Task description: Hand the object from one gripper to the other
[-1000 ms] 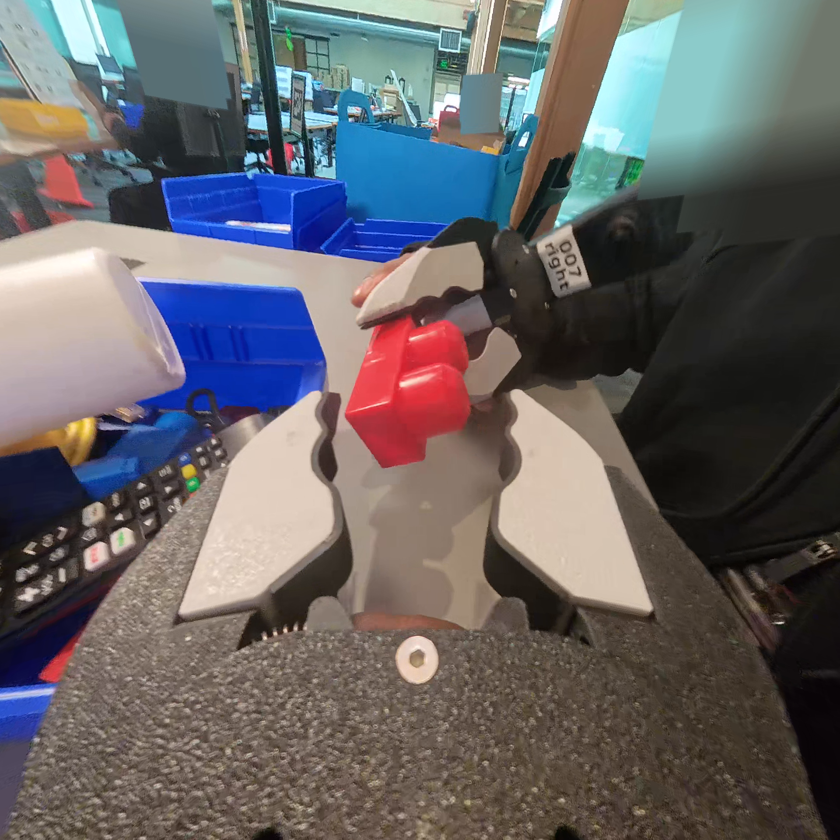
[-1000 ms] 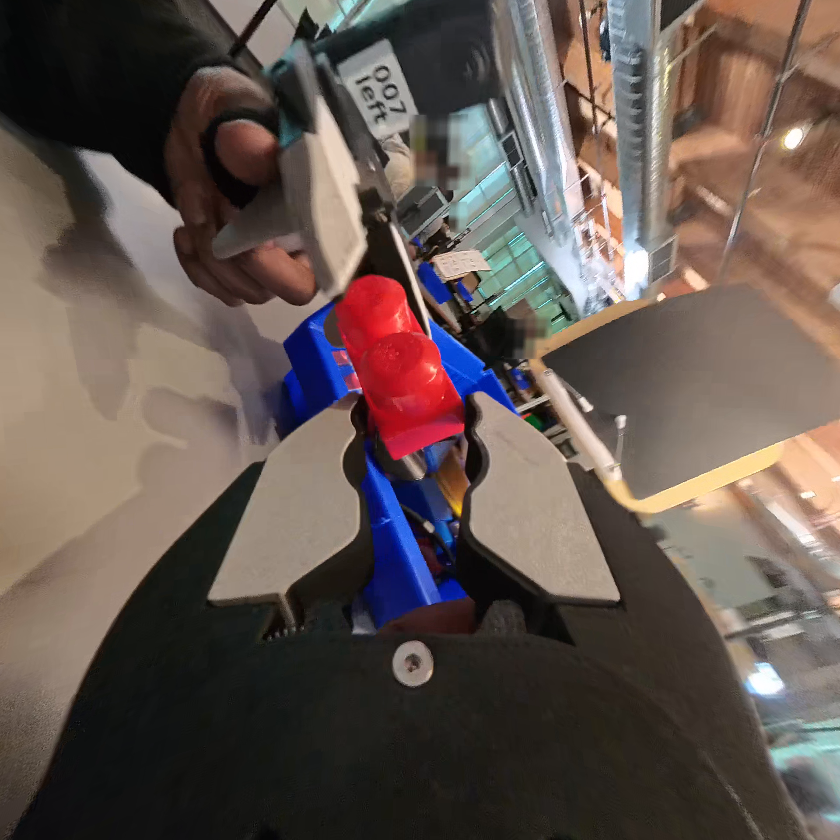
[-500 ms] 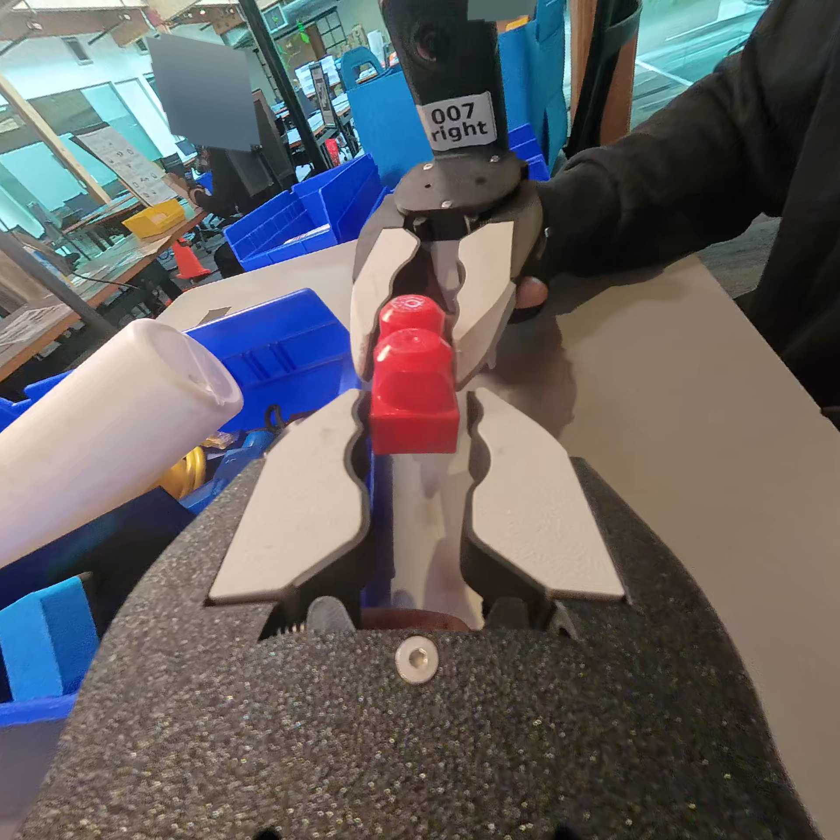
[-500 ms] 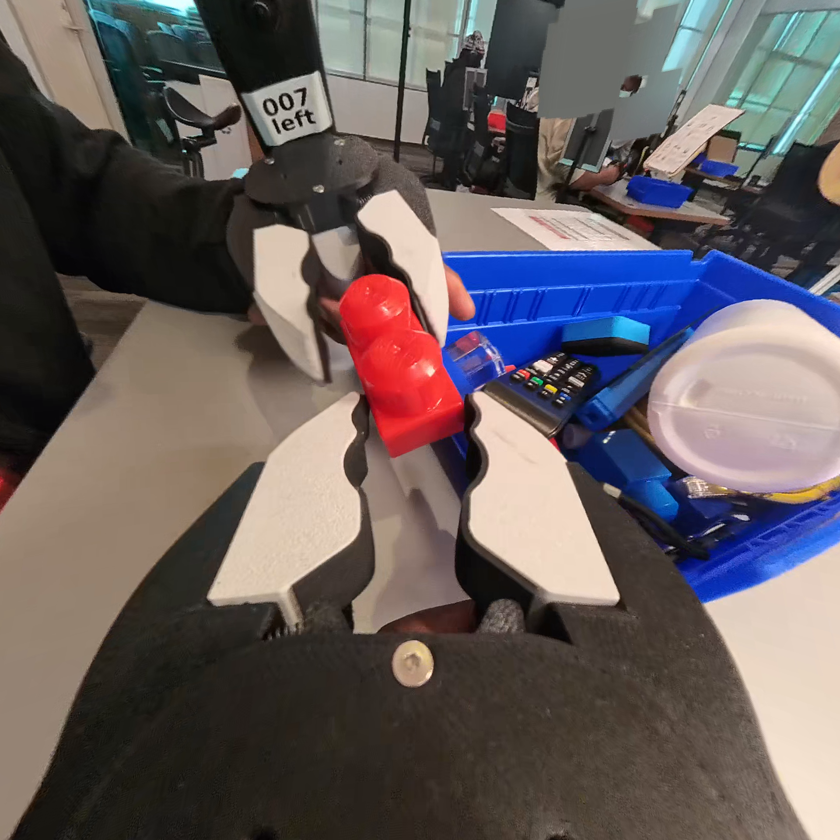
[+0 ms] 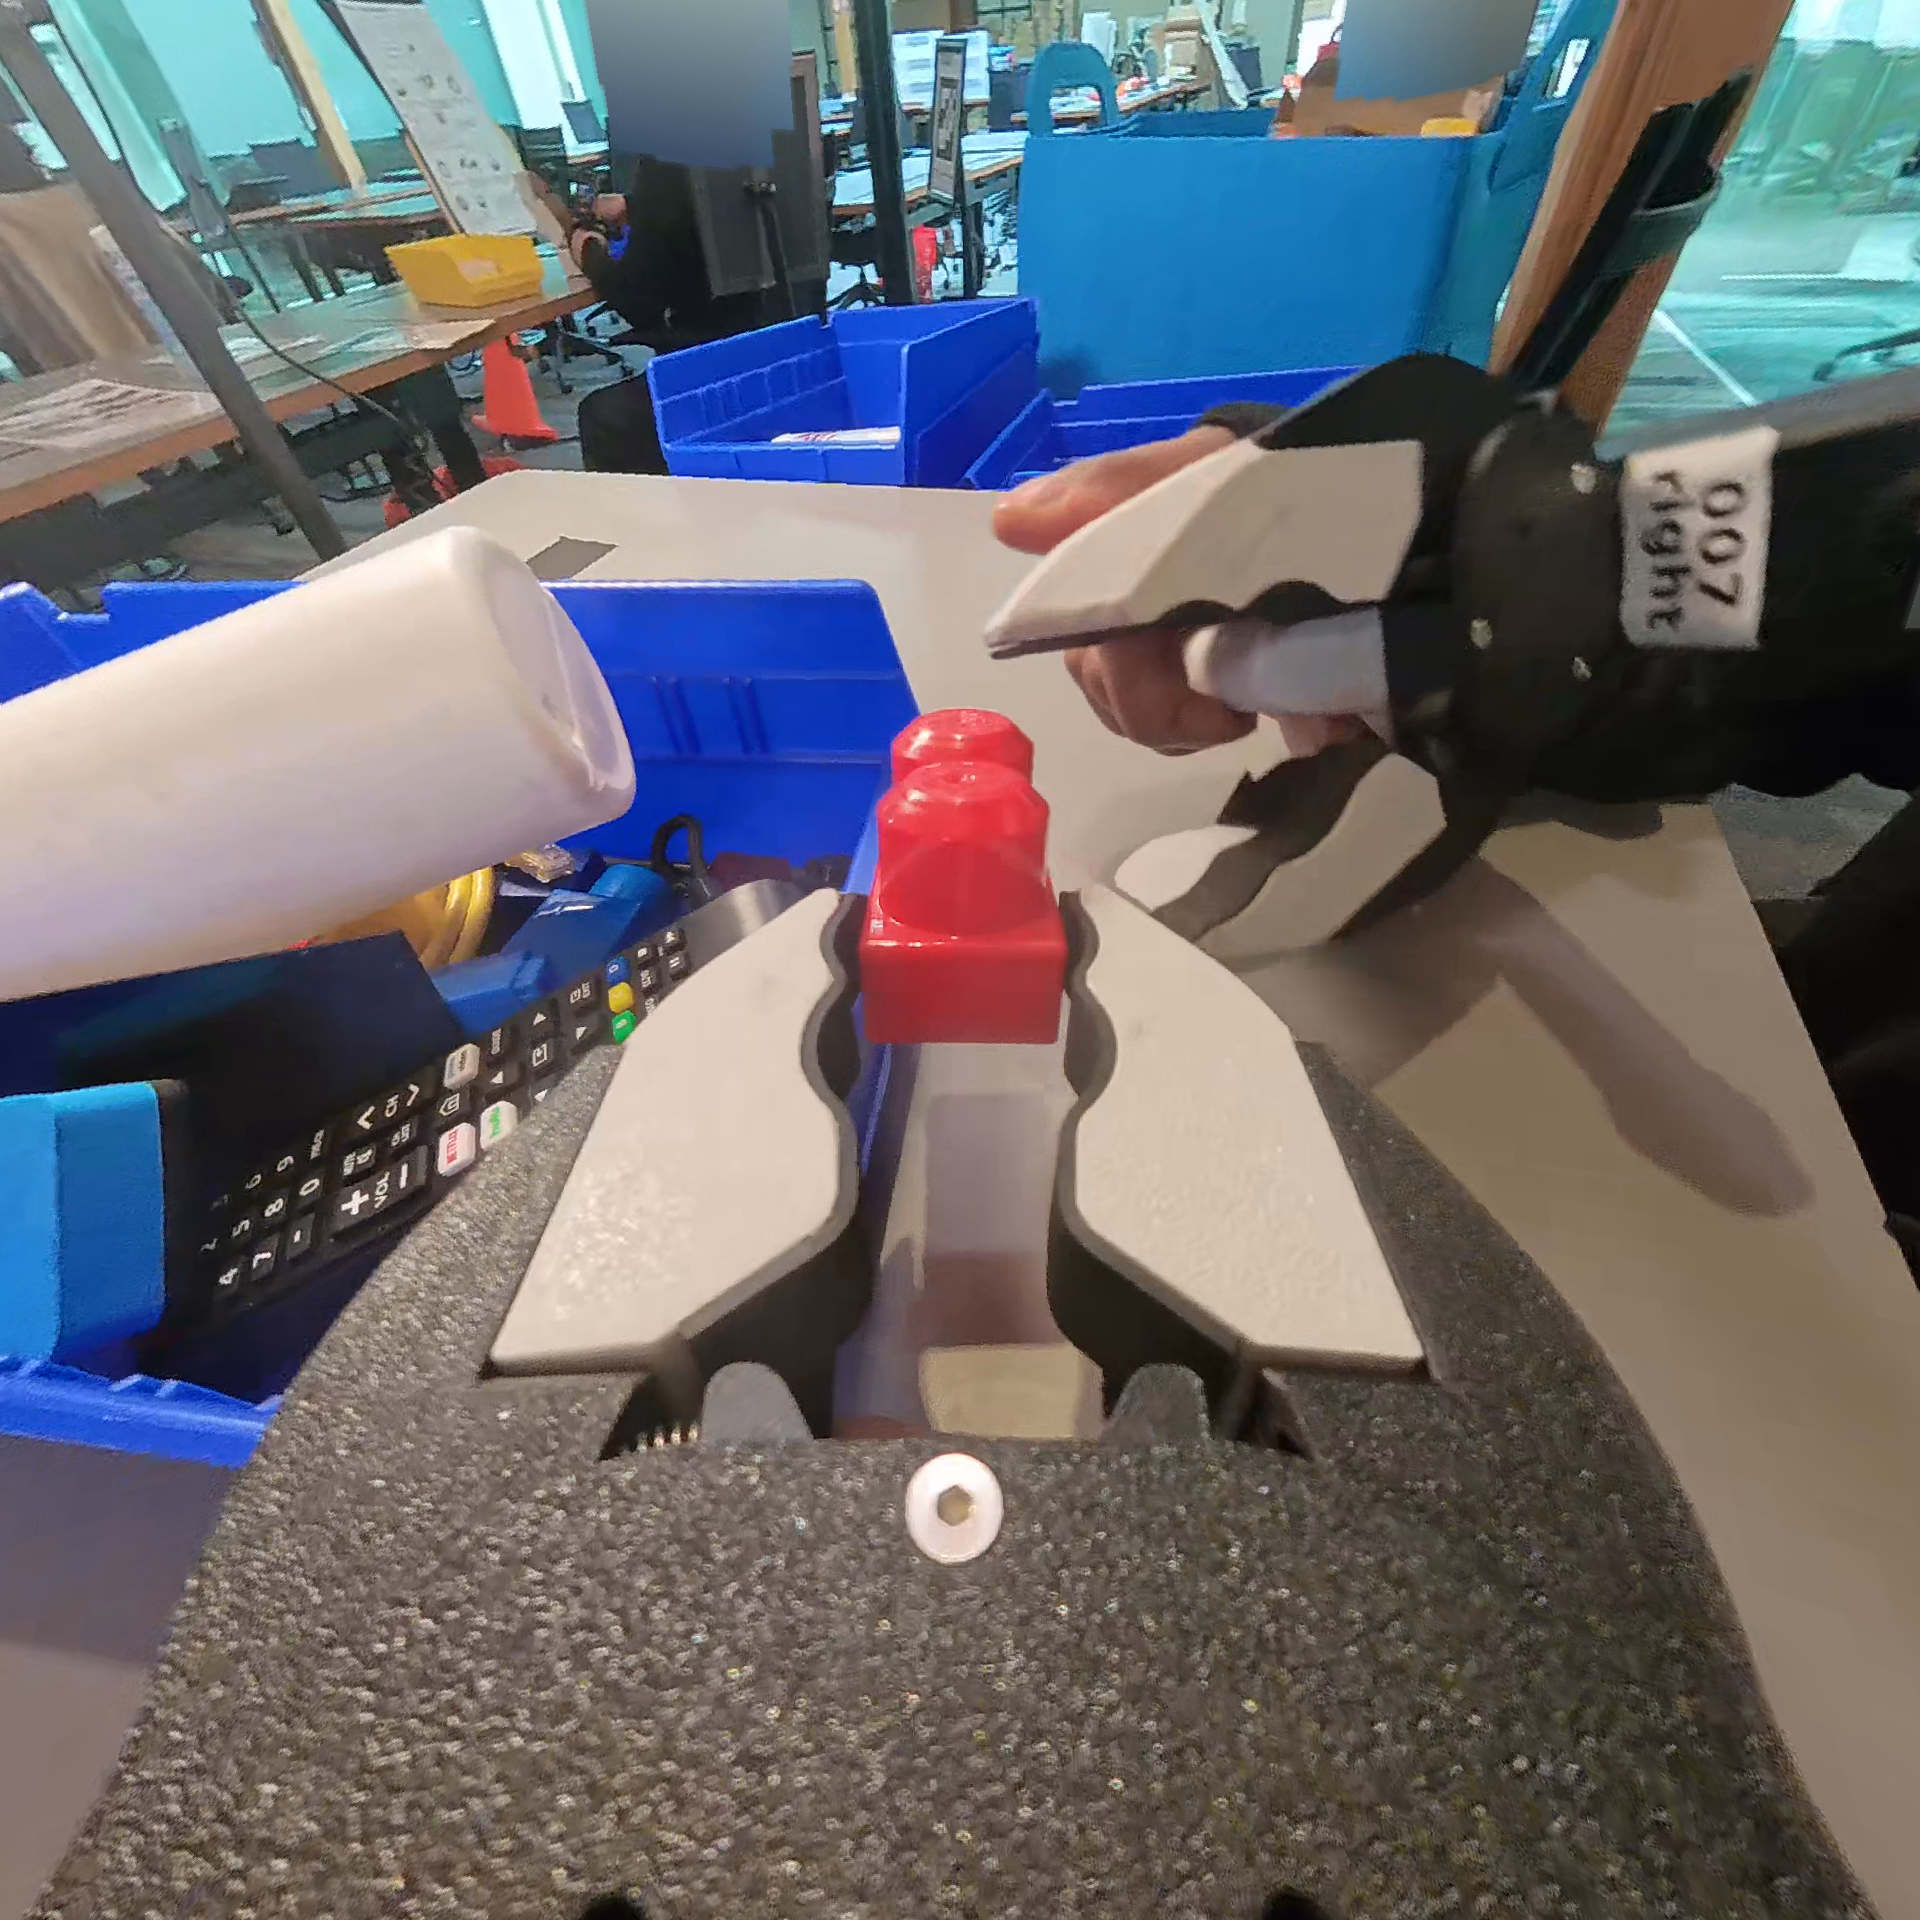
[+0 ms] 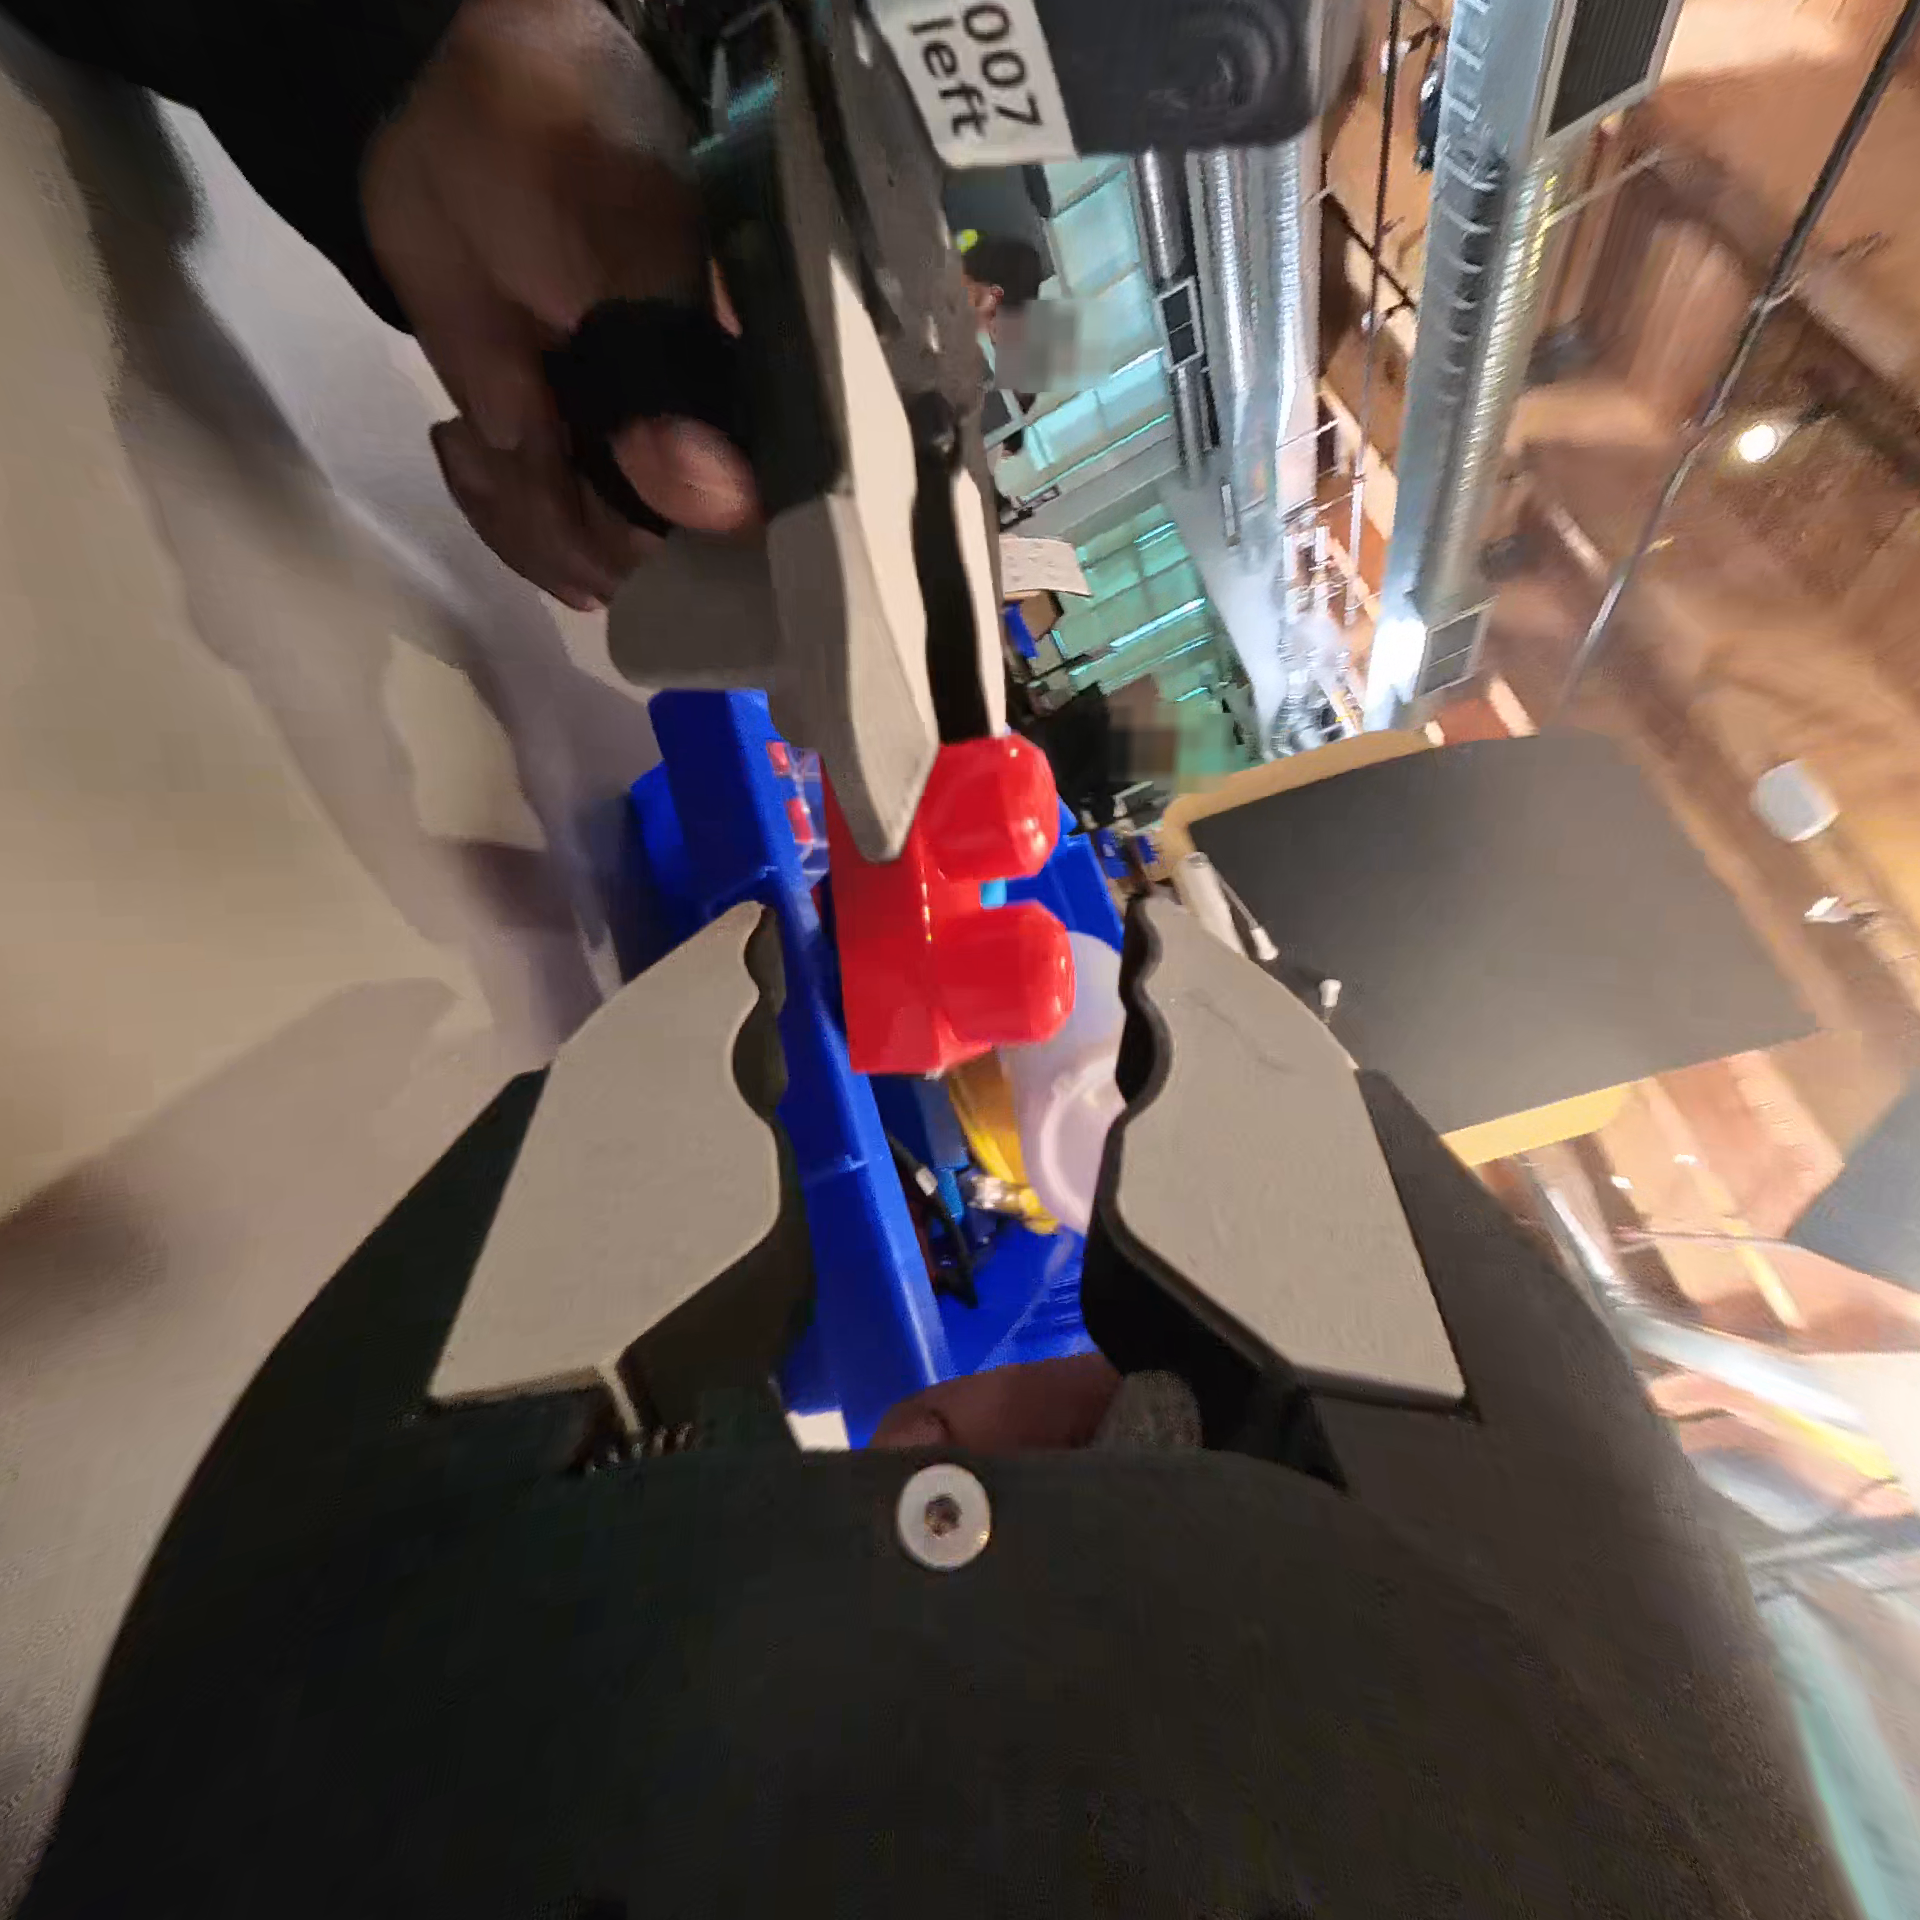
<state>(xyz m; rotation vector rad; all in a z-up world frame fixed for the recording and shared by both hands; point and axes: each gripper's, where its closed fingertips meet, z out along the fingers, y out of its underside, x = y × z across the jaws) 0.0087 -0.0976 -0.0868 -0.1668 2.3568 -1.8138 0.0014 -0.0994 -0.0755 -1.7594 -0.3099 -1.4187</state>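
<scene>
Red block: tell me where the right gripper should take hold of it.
Probably the two studs of the red block, from ahead of the left gripper: its base is clamped there, only the studs stick out. The right gripper is open nearby.

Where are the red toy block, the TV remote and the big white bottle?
red toy block (image 5: 961,977): left wrist view, square front face.
TV remote (image 5: 416,1132): left wrist view, button face.
white bottle (image 5: 270,748): left wrist view, its side.

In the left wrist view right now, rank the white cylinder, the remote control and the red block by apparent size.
1. white cylinder, though it is near the lens, which inflates it.
2. remote control, partly hidden.
3. red block, clamped in the left gripper.
</scene>
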